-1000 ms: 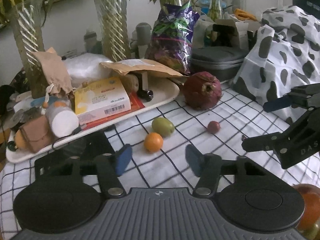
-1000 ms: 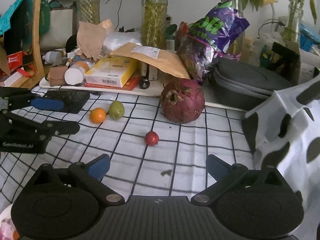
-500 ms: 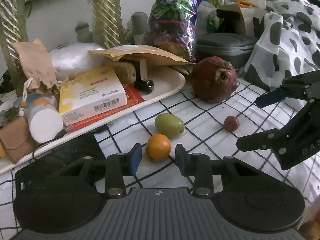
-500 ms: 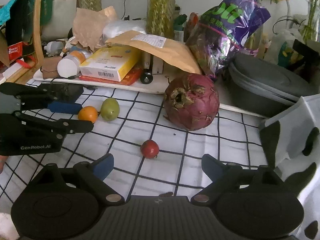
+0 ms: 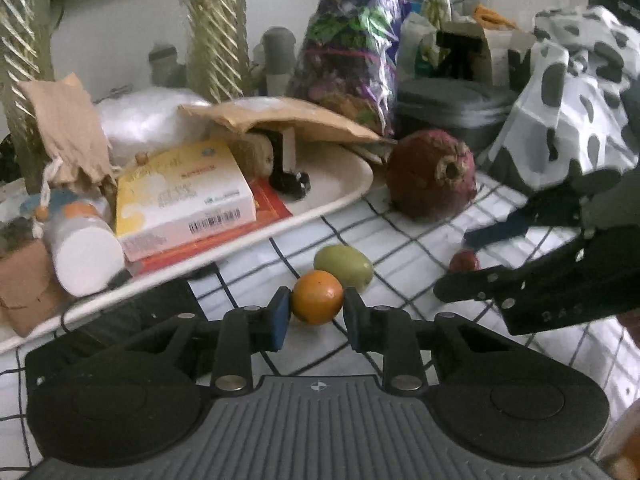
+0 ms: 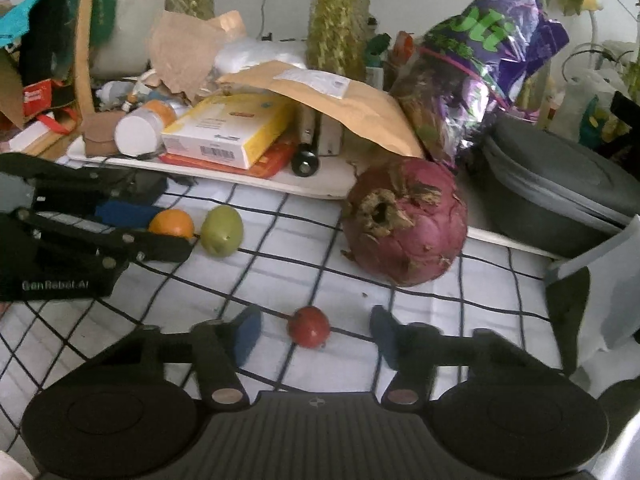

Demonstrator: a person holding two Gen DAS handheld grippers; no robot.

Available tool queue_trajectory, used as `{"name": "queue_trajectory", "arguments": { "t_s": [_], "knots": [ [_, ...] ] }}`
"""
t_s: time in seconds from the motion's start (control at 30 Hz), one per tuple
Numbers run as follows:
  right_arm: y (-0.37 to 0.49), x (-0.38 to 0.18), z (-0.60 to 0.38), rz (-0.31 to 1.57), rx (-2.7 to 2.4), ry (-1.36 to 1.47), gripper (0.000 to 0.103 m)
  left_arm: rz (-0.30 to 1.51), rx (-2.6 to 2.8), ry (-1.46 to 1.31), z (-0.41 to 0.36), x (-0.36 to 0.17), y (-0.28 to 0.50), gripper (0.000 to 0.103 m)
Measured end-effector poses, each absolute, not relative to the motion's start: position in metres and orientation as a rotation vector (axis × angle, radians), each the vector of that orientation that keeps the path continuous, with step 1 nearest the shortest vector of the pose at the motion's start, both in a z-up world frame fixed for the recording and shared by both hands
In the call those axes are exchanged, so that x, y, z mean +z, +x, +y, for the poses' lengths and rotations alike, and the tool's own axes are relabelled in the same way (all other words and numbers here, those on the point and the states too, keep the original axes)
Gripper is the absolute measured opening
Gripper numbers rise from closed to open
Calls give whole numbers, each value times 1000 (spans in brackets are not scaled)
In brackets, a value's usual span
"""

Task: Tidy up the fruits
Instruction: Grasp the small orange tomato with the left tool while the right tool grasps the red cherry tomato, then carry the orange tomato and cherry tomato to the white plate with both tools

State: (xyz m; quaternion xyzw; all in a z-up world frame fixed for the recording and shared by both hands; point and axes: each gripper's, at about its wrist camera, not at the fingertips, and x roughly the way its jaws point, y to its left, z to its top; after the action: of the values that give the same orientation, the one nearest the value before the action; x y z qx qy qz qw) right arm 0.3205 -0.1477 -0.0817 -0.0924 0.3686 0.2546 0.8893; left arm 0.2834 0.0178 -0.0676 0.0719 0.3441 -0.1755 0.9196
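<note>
On the checked cloth, a small orange fruit (image 5: 317, 297) sits between the fingers of my left gripper (image 5: 315, 312). Its jaws are closing and both blue pads touch the fruit's sides. Just behind it lies a green oval fruit (image 5: 343, 267). Farther right stands a big dark-red scaly fruit (image 6: 404, 224). My right gripper (image 6: 314, 332) straddles a small red fruit (image 6: 309, 326). Those jaws are closing too, with a gap left on each side of the fruit. The right wrist view also shows the orange fruit (image 6: 172, 222) between the left gripper's fingers.
A white tray (image 5: 340, 196) behind the fruits carries a yellow box (image 5: 184, 196), a white-capped bottle (image 5: 86, 258) and a brown envelope. Behind it are glass vases, a purple bag (image 6: 480, 60) and a grey case (image 6: 552, 184). A spotted cloth (image 5: 580, 92) lies at right.
Both grippers moved forward and down toward the fruits. The left jaws narrowed onto the orange fruit. The right jaws narrowed around the small red fruit.
</note>
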Motion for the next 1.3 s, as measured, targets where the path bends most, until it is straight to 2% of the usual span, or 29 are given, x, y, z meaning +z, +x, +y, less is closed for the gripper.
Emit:
{"name": "queue_trajectory", "arguments": {
  "t_s": [0.03,0.53,1.3],
  "knots": [
    [319,-81,-148,763,532,-188,22,702,-362,140,18,-65,283,28],
    [293,-48,-164,708,538,-163,22,682,-338,118,20,-31,254,28],
    [181,-12,-183,679,595,-134,22,690,-351,117,10,-5,153,27]
  ]
}}
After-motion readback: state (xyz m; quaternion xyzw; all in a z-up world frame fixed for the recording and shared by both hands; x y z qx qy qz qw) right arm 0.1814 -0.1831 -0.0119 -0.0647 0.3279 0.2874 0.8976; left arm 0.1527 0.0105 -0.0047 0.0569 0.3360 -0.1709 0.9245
